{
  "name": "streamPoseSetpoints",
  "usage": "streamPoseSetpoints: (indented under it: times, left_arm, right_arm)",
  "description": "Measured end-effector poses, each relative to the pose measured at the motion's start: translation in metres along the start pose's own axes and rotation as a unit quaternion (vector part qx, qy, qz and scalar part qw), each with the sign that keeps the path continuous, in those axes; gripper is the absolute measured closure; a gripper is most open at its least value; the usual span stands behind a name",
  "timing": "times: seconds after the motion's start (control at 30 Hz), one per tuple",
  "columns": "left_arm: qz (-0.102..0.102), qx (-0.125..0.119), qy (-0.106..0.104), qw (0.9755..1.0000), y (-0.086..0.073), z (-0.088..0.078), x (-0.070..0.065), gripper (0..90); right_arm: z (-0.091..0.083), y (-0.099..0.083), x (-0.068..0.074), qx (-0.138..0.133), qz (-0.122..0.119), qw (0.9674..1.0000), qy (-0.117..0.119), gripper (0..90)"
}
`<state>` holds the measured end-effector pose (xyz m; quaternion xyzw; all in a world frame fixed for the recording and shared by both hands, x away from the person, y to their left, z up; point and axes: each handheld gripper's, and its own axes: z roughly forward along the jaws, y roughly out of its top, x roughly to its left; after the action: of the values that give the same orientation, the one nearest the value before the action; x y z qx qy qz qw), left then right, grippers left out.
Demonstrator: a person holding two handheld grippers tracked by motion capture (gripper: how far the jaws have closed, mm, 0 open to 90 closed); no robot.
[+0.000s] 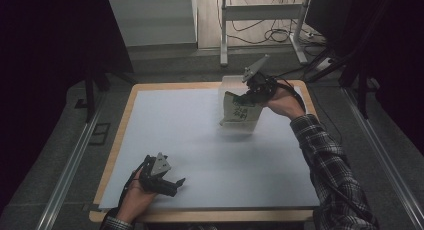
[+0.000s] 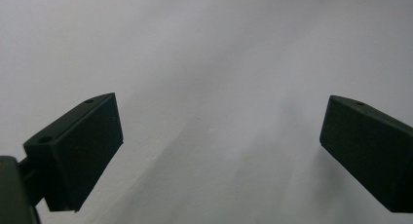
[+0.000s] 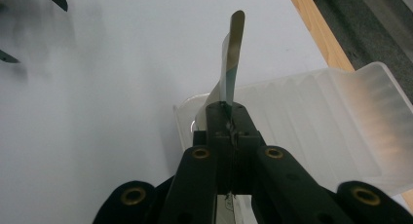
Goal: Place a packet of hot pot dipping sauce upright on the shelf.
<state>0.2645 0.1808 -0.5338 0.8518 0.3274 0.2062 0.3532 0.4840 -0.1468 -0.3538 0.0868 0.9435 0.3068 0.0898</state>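
at the far right of the white table surface (image 1: 200, 140), the right gripper (image 1: 248, 96) holds a flat, cream-coloured paper packet with green print (image 1: 239, 111) by its upper edge. in the right gripper view the two black jaws are pressed together on that edge, and the packet (image 3: 233, 53) stands up edge-on from between them, thin and slightly curved. in the high view the packet hangs tilted in front of a translucent, ribbed plastic container (image 1: 231, 84), lifted off the table surface, with a soft shadow below it. the container (image 3: 311, 121) lies just beside the closed jaws in the right gripper view, near the wooden rim of the table (image 3: 319, 31); whether the packet touches the container cannot be told. the person's right hand (image 1: 285, 104), in a checked sleeve (image 1: 325, 160), wraps around the gripper body.

the left gripper (image 1: 176, 183) rests low at the near left of the table, well apart from the packet, held in the person's left hand (image 1: 135, 197). in the left gripper view its jaws stand wide apart over the bare white surface, with nothing between them.
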Motion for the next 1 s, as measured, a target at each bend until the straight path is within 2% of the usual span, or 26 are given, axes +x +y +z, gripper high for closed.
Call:
streamPoseSetpoints:
  times: [0.23, 0.4, 0.57, 0.67, 0.73, 0.77, 0.8, 0.87, 1.0]
  left_arm:
    - [0.001, 0.001, 0.0, 1.0, -0.0001, 0.0003, -0.0003, 1.8]
    - [0.001, 0.001, 0.0, 1.0, 0.0001, 0.0003, -0.0007, 1.8]
    - [0.002, 0.002, 0.0, 1.0, 0.0002, 0.0005, -0.0007, 1.8]
    - [0.001, 0.001, 0.001, 1.0, 0.0001, 0.0005, -0.0006, 1.8]
    - [0.002, 0.002, 0.001, 1.0, 0.0002, 0.0005, -0.0006, 1.8]
    - [0.002, 0.002, 0.001, 1.0, 0.0002, 0.0005, -0.0006, 1.8]
    - [0.001, 0.001, 0.001, 1.0, 0.0002, 0.0005, -0.0006, 1.8]
    - [0.0, -0.002, 0.001, 1.0, 0.0003, 0.0001, -0.0004, 1.8]
    - [-0.002, -0.004, -0.001, 1.0, 0.0003, -0.0006, 0.0002, 1.7]
  right_arm:
    - [0.0082, -0.0024, 0.0006, 0.002, 0.004, 1.0, 0.002, 86.6]
    - [0.0098, -0.0026, 0.0028, -0.009, 0.007, 0.9999, -0.003, 76.6]
    - [0.0074, -0.0045, 0.0037, -0.016, 0.012, 0.9998, -0.008, 71.6]
    - [0.0065, -0.007, 0.0049, -0.021, 0.021, 0.9994, -0.016, 62.1]
    - [0.0066, -0.0073, 0.0053, -0.022, 0.023, 0.9993, -0.017, 59.3]
    - [0.0067, -0.0079, 0.0064, -0.023, 0.024, 0.9993, -0.02, 54.1]
    - [0.0067, -0.0079, 0.0064, -0.023, 0.024, 0.9993, -0.02, 54.1]
    - [0.0067, -0.0074, 0.0079, -0.025, 0.025, 0.999, -0.026, 47.3]
    - [0.0057, -0.007, 0.0093, -0.029, 0.031, 0.9986, -0.031, 40.1]
